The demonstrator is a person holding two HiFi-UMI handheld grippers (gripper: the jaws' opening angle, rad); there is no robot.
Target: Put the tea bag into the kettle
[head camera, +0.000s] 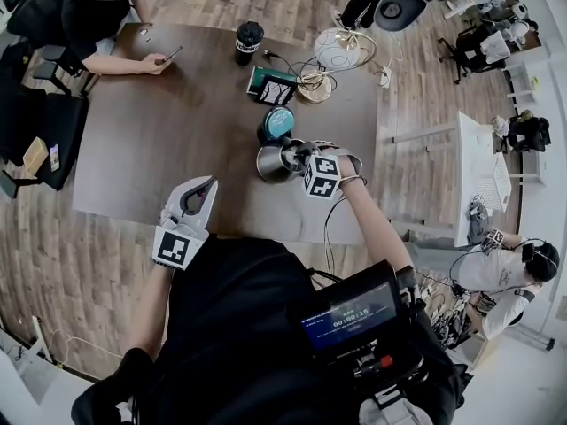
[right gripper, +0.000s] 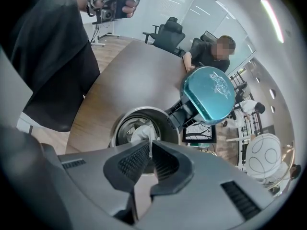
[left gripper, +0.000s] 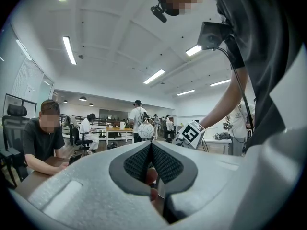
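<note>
— How wide does the right gripper stand?
— Narrow, nearly together. Its ribbed pads pinch the top edge of the white tea bag, which hangs from the tips.
— Where does the tea bag hang?
— In the mouth of the steel kettle, with its lower part below the rim. I cannot tell whether it touches the bottom.
— And the kettle's lid?
— The teal lid stands flipped up on the far side of the opening.
— Where is the kettle?
— On the brown table, right of the middle and close to the near edge. The right gripper points steeply down over it.
— The left gripper?
— Its jaws are closed tip to tip with nothing between them. It is held level at the table's near edge, left of the kettle and well apart from it.
— Anyone else at the table?
— A seated person at the far left, with a phone in hand.
</note>
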